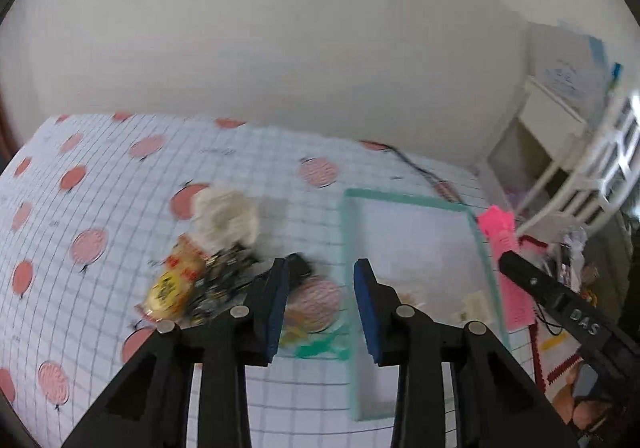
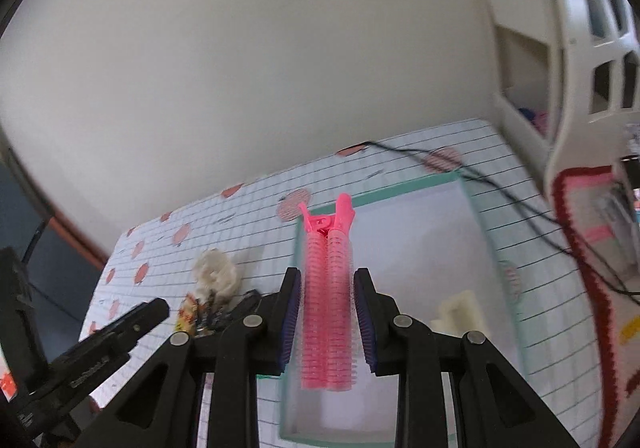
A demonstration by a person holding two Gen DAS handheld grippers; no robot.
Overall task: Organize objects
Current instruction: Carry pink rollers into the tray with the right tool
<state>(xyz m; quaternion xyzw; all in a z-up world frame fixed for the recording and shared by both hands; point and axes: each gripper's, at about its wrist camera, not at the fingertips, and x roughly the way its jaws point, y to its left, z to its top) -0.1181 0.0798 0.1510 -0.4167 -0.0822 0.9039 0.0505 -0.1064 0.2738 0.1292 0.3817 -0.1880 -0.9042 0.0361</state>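
Red-spotted, grid-lined cloth (image 1: 120, 184) covers the table. At its left lies a small heap: a fluffy cream scrunchie (image 1: 226, 218), a yellow-and-red snack packet (image 1: 174, 286) just below it, and a dark tangled item (image 1: 224, 280) touching both — too blurred to name. The left gripper (image 1: 320, 300) hangs beside the heap, jaws apart and holding nothing, its gap over the near-left rim of the shallow mint-rimmed white tray (image 1: 412, 200).

Further right, the right gripper (image 2: 328, 320) carries a pink ribbed plastic hair-roller clip (image 2: 329, 304). The clip sits between the blue pads (image 2: 366, 320), but a sliver of gap shows on either side, so I cannot tell whether the jaws are truly pinching it. Its long axis runs straight ahead along the fingers, the forked clip end pointing away, toward the tray's far rim.

The clip hangs above the tray's left half, near the left wall. A cream block-shaped piece (image 2: 460, 314) already lies on the tray floor to the right of the fingers. The right hand is plainly nearer for this placement — lowering it inside the wall should do; the left is better placed for the heap.
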